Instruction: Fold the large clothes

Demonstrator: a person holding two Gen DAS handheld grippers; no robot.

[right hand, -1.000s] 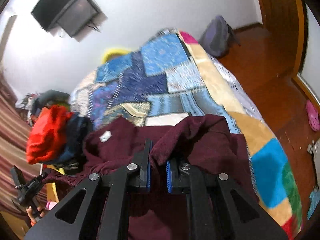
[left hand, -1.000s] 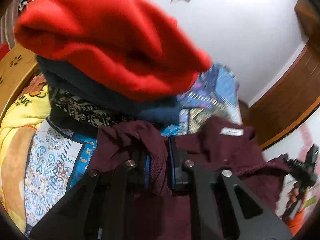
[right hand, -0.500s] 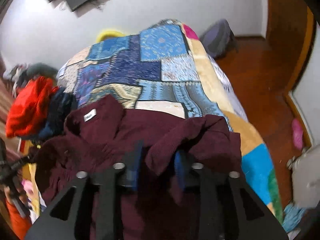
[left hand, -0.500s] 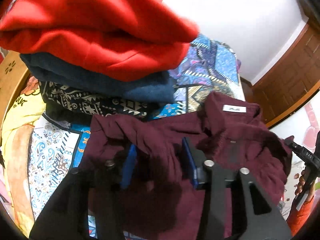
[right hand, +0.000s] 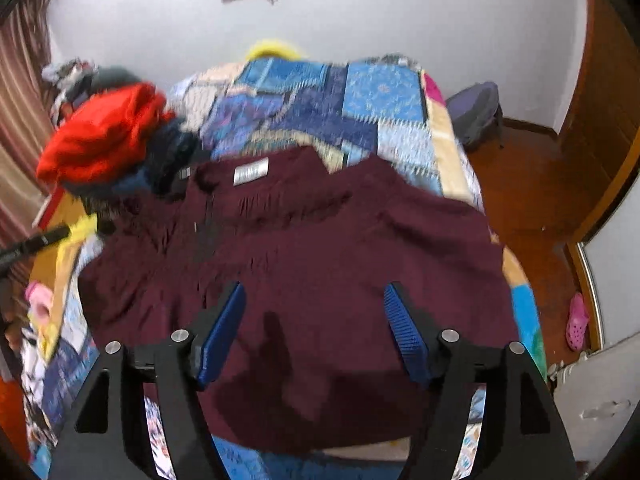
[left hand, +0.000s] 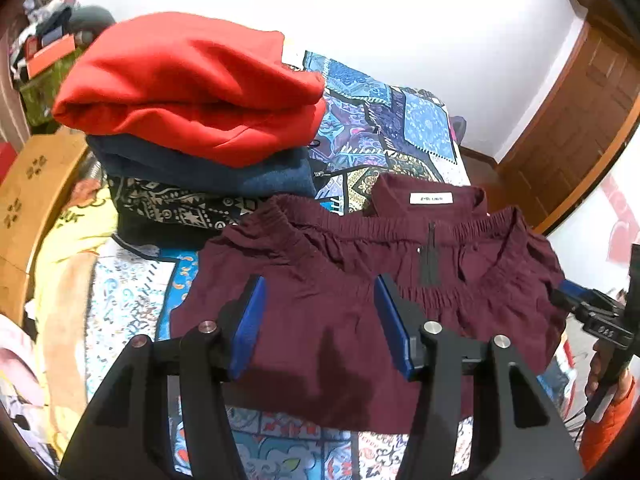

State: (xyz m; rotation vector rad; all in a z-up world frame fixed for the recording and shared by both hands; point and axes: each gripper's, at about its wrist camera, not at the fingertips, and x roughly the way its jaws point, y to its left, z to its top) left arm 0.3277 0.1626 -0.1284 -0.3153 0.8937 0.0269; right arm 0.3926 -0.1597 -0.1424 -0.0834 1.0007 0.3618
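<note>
The near hem of the maroon garment (left hand: 344, 320) is partly hidden behind the black frame of the left gripper (left hand: 320, 316); its right edge runs behind the right gripper (left hand: 592, 316), of which that view shows only a part at the frame's edge, held by a hand in an orange sleeve (left hand: 612, 408). The right wrist view is motion-blurred: the white label (right hand: 251, 172) on the garment is unreadable there, and the pile at far left (right hand: 104, 140) dissolves into red and dark masses.

The garment lies spread on a patchwork bedspread (right hand: 344, 112), elastic waistband (left hand: 400, 224) and label (left hand: 431, 198) toward the far side. Beside its left corner stands a stack of folded clothes: a red sweater (left hand: 192, 84) on a navy one (left hand: 208, 172) on a black patterned piece (left hand: 176, 208). A wooden headboard (left hand: 32, 200) borders the bed at left.

Left gripper: jaws have just been opening and stand about half apart above the cloth, blue pads (left hand: 248, 328) clear of it, gripping nothing. Right gripper (right hand: 312, 328): jaws likewise just opening, wider, with the fabric lying flat below and between them, not pinched.

Only the right wrist view shows the wooden floor (right hand: 528, 184), a grey backpack (right hand: 476, 114) against the wall, a pink shoe (right hand: 577, 322) and the left gripper's dark tip (right hand: 36, 240) at the left edge. Only the left wrist view resolves the zipper (left hand: 430, 260) below the waistband.
</note>
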